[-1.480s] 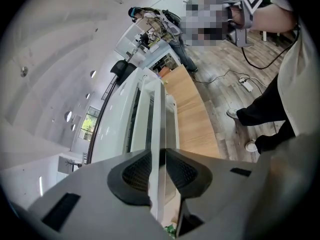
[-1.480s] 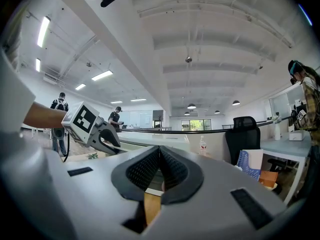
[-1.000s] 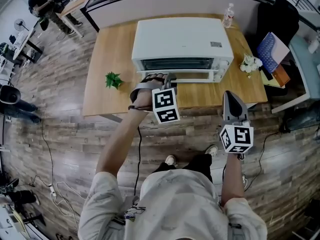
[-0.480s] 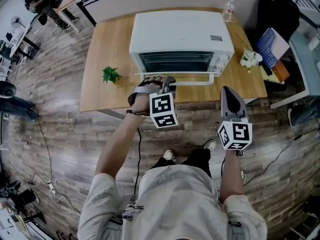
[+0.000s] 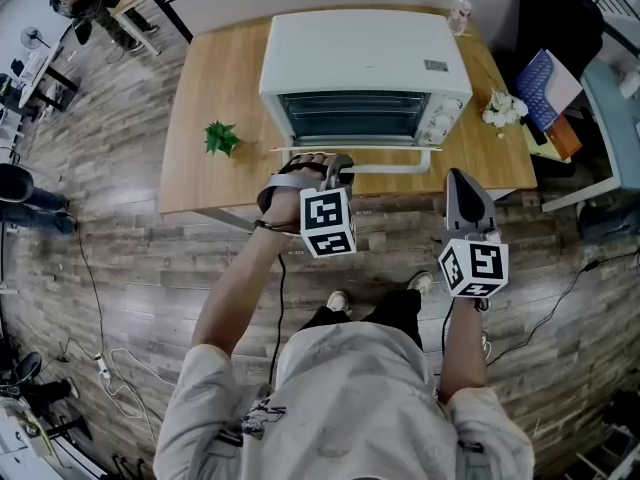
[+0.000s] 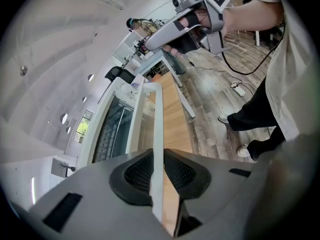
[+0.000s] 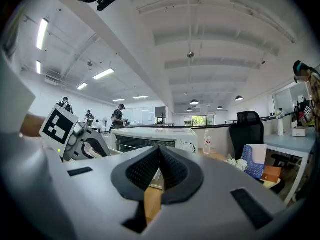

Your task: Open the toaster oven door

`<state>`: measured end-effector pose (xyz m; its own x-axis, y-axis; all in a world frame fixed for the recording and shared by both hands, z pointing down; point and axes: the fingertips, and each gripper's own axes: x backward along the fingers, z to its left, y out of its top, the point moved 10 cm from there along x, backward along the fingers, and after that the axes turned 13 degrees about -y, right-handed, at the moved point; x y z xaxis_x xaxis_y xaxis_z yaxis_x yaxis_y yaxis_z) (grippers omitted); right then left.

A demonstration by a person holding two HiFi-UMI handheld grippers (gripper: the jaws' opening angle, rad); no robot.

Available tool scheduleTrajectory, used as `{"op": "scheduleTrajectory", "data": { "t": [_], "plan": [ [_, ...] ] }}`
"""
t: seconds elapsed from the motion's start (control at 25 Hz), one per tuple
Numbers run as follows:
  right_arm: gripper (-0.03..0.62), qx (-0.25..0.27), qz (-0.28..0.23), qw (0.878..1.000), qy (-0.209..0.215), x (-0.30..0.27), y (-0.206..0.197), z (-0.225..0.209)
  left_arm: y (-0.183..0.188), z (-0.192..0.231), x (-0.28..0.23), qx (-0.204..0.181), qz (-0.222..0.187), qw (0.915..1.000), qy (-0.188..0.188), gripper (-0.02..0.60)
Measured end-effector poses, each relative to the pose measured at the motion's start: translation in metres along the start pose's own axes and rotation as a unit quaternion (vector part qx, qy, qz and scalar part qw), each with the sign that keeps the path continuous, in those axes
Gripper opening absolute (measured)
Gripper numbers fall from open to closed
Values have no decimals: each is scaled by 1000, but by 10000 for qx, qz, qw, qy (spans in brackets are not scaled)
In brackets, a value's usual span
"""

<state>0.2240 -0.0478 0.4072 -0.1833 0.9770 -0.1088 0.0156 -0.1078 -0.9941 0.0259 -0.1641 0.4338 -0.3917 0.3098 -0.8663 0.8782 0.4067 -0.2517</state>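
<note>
head view: left gripper [image 5: 338,164] on door handle [image 5: 395,168] of toaster oven [image 5: 365,58] on table [image 5: 215,88], bar running left-right; right gripper [image 5: 468,200] well apart | left gripper view: jaws just been closing, clamped across the door handle [image 6: 158,129] | right gripper view: jaws together, empty, toaster oven [image 7: 155,138] ahead

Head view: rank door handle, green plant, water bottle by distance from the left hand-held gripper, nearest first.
1. Door handle, between the left hand-held gripper's jaws, which have just been closing.
2. Green plant, table's left side.
3. Water bottle, far right corner.
</note>
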Motion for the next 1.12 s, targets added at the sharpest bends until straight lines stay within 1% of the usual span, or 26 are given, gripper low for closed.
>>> {"op": "scheduleTrajectory", "data": {
  "t": [0.08, 0.16, 0.28, 0.48, 0.8, 1.12],
  "plan": [
    [23, 15, 6, 10000, 7, 2, 0, -1, 0, -8, -2, -3, -15, 10000, -91, 77],
    [23, 31, 13, 10000, 17, 3, 0, -1, -2, -15, -5, 60, -116, 9998, -156, 77],
    [23, 42, 8, 10000, 36, 5, -1, -1, -4, -21, -7, 203, -212, 9995, -143, 77],
    [23, 81, 68, 9999, 48, 10, -4, -1, -5, -34, -13, 299, -143, 9993, -154, 77],
    [23, 44, 115, 9999, 67, 14, -8, -2, -4, -56, -26, 470, -50, 9985, -277, 83],
    [23, 119, 241, 9995, 164, 14, -16, 5, -5, -77, -37, 532, 36, 9985, -91, 84]
  ]
}}
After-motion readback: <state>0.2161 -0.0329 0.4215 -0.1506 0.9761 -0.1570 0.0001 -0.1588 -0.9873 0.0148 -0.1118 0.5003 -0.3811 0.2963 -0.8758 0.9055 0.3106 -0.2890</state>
